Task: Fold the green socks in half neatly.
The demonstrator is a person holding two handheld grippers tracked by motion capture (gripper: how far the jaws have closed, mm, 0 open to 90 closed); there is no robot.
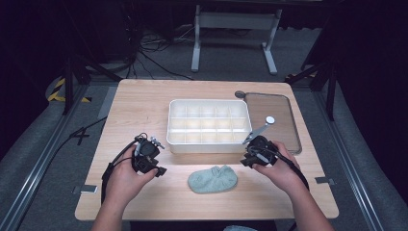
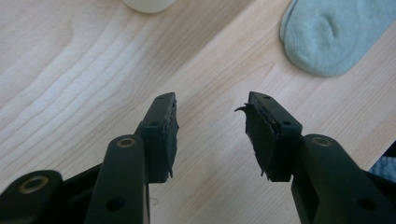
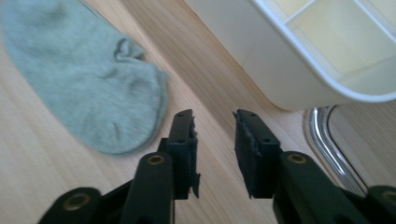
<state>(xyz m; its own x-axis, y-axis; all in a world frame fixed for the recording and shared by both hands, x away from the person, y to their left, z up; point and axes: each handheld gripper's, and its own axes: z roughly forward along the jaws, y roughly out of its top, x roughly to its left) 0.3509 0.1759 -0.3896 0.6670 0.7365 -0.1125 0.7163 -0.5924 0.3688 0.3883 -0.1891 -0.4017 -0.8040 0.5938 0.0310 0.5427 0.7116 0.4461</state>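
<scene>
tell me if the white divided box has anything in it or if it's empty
Empty, as far as the pictures show. In the high view every compartment of the white box shows only bare pale floor, and the sock lies outside it on the table.

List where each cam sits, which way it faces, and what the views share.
High view: above the person's side, facing forward and down on the light wooden table; both forearms, left gripper, right gripper.
Left gripper view: along its open black jaws at the pale green sock.
Right gripper view: along its open jaws toward the white compartment box.
Shared: sock, box and table, all three views.
</scene>
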